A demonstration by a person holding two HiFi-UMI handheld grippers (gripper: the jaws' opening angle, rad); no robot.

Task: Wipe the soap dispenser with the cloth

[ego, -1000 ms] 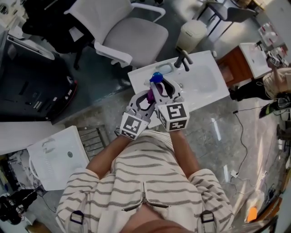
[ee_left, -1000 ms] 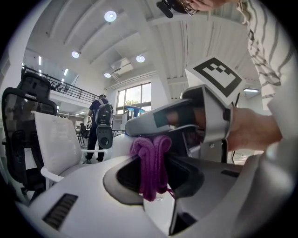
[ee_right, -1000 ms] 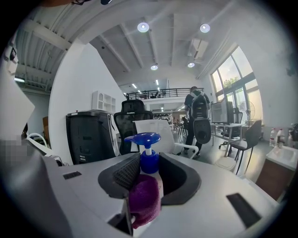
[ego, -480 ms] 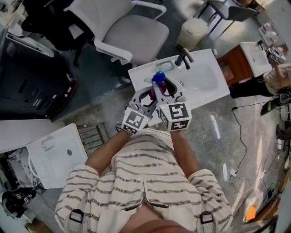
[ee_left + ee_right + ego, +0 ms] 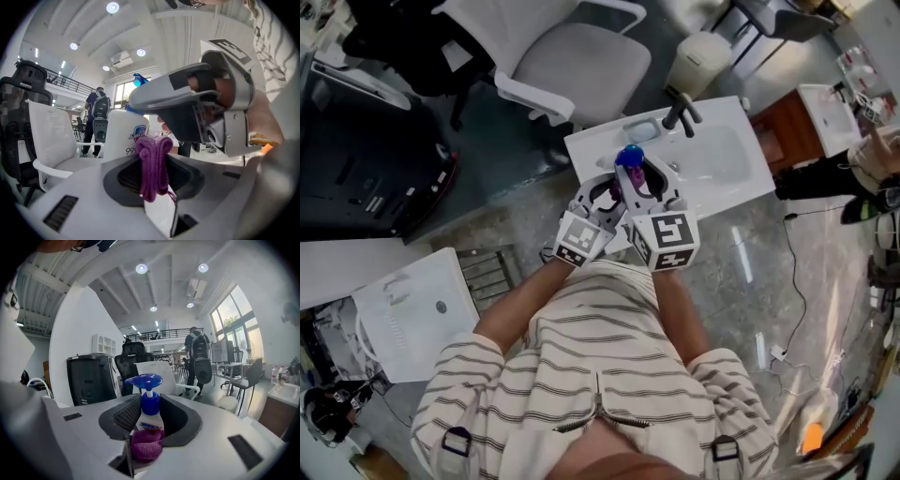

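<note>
My right gripper [image 5: 637, 178] is shut on the soap dispenser [image 5: 629, 157], a white bottle with a blue pump, and holds it upright over the sink unit. In the right gripper view the dispenser [image 5: 149, 411] stands between the jaws, with the purple cloth [image 5: 146, 445] against its lower front. The left gripper [image 5: 606, 193] is shut on that cloth [image 5: 613, 194]. In the left gripper view the cloth [image 5: 153, 164] hangs bunched between the jaws and touches the bottle's [image 5: 126, 133] white side, with the right gripper's body [image 5: 197, 108] close on the right.
Below the grippers is a white sink unit [image 5: 727, 173] with a black faucet [image 5: 682, 114]. A white office chair [image 5: 581, 66] and a pale bin [image 5: 698, 61] stand beyond it. A black cabinet [image 5: 356, 159] is at the left, a white basin [image 5: 403, 319] on the floor.
The left gripper with the cloth has slid a little down along the bottle, closer to the right gripper. The right gripper and the dispenser have kept still.
</note>
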